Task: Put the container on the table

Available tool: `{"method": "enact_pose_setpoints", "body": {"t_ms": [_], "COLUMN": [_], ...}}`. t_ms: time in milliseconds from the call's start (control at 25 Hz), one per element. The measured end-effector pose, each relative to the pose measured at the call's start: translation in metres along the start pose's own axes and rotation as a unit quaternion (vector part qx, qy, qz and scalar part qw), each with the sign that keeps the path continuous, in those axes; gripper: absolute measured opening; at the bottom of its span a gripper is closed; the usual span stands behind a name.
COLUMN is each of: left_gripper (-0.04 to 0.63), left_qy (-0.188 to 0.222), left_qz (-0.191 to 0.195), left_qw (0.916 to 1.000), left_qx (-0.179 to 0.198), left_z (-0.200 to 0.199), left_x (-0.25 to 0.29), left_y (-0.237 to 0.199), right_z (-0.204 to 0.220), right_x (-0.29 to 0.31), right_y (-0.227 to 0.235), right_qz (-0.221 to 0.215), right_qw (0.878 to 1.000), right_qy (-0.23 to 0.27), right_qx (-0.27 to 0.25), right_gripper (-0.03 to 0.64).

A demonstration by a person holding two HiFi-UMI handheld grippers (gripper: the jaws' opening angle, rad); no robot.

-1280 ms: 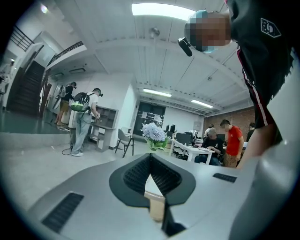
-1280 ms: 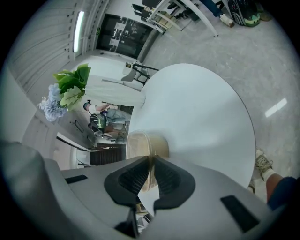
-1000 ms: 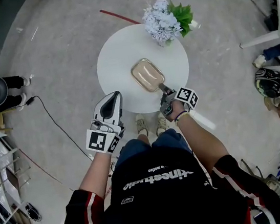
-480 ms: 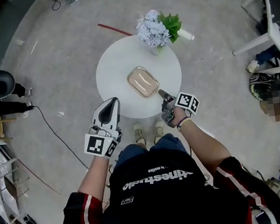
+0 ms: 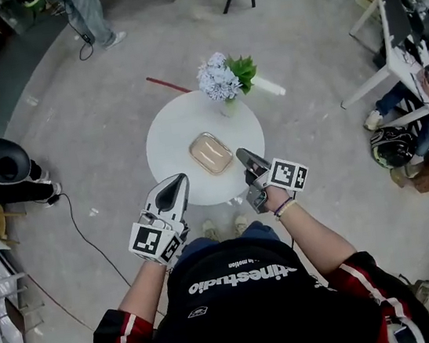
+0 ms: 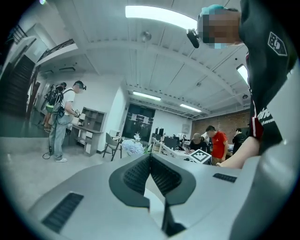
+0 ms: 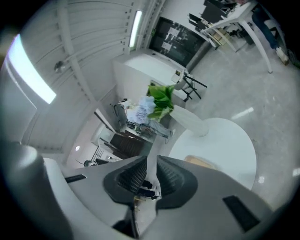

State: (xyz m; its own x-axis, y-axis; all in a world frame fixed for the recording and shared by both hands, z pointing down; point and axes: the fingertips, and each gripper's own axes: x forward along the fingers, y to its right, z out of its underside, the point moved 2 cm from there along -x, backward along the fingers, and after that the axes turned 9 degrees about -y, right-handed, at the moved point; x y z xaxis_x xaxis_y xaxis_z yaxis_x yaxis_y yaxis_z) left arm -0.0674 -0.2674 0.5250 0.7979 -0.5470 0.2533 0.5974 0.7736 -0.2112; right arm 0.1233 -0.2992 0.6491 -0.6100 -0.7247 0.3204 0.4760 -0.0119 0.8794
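Note:
The beige, shallow container lies flat on the round white table, near its middle, and nothing touches it. My right gripper hovers over the table's near right edge, a short way from the container, its jaws drawn together to a thin slit and holding nothing. The right gripper view looks past that gripper to a sliver of the container on the table. My left gripper is held at the table's near left edge, shut and empty, and in its own view points out into the room.
A vase of pale blue flowers stands at the table's far edge. A black speaker and cables are on the floor at left, desks and seated people at right, and a person stands far behind.
My right gripper has let go of the container's rim and drawn back toward me. The container stays on the table. The whole view has pulled back, with both grippers raised.

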Motion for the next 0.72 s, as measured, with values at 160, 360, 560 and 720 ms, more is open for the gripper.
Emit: {"method": "enact_pose_setpoints", "body": {"t_ms": [160, 360, 560, 720], "left_gripper": [0.023, 0.023, 0.023, 0.023], "left_qy": [0.024, 0.045, 0.046, 0.048], "left_qz": [0.011, 0.022, 0.026, 0.034], "left_qw": [0.9996, 0.9984, 0.9977, 0.9964], "left_qx": [0.010, 0.028, 0.043, 0.061], "left_z": [-0.038, -0.077, -0.102, -0.114], "left_x": [-0.005, -0.004, 0.000, -0.004], "left_y": [0.009, 0.023, 0.035, 0.040], "right_z": [-0.013, -0.019, -0.013, -0.005], "right_x": [-0.021, -0.051, -0.074, -0.085], "right_y": [-0.064, -0.148, -0.210, -0.238], "right_qz": [-0.027, -0.049, -0.056, -0.049], "right_qw": [0.995, 0.969, 0.926, 0.898], "right_qy": [0.015, 0.045, 0.071, 0.095], "right_qx": [-0.091, -0.237, -0.366, -0.427], "right_gripper": [0.080, 0.078, 0.075, 0.071]}}
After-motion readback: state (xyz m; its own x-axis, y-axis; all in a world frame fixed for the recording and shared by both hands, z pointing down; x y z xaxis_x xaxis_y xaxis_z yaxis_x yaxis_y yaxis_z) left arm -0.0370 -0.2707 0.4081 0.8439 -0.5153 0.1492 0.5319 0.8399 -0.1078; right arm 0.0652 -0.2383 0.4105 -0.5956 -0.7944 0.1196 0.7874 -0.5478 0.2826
